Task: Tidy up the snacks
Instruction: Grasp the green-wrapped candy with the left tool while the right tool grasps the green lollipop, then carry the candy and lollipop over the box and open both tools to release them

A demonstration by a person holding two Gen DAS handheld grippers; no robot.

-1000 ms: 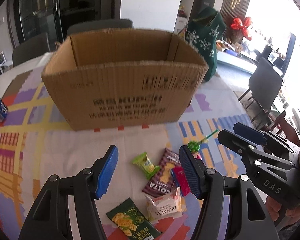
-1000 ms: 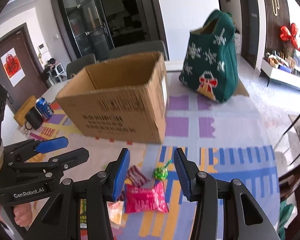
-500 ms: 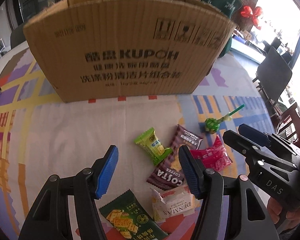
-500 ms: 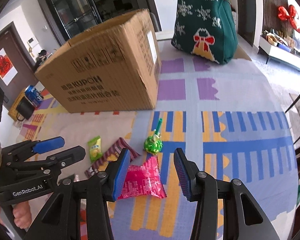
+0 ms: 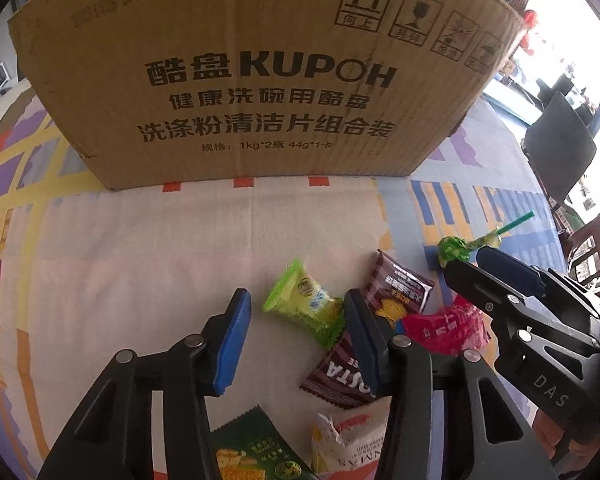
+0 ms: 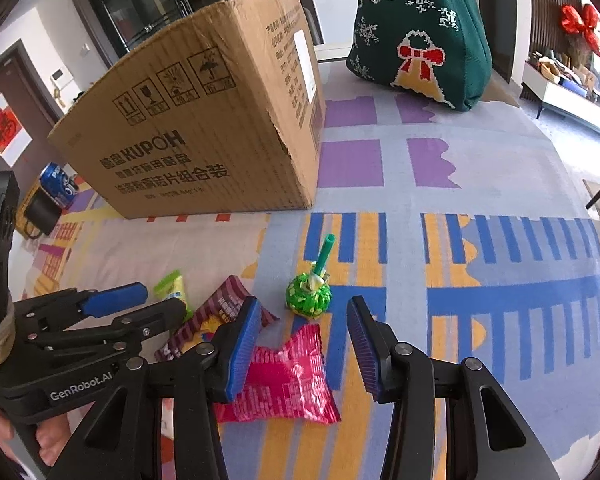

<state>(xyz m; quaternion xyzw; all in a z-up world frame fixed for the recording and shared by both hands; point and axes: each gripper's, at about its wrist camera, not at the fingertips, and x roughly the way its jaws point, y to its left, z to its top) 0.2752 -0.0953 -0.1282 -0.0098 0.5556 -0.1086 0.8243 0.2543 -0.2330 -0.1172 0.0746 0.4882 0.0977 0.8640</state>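
Snacks lie on the patterned cloth in front of a cardboard box [image 5: 260, 80] [image 6: 204, 128]. My left gripper [image 5: 296, 294] hangs just above a light green packet [image 5: 304, 304], which lies between its closing jaws; the pads do not touch it. A brown coffee packet [image 5: 400, 292] lies partly under its right finger. My right gripper [image 6: 303, 302] stands open over a pink packet [image 6: 288, 376], with a green lollipop [image 6: 308, 294] just beyond its tips. Near the bottom edge of the left wrist view lie a dark green cracker packet [image 5: 252, 452] and a white packet [image 5: 352, 444].
A green knitted bag [image 6: 420, 20] stands at the back right of the table. A blue can [image 6: 58, 180] and a black mug [image 6: 40, 212] sit left of the box. A dark chair [image 5: 560, 152] stands beyond the table's right edge.
Both grippers have come down towards the snacks, so the box now fills the upper view. The left jaws stand narrower than before.
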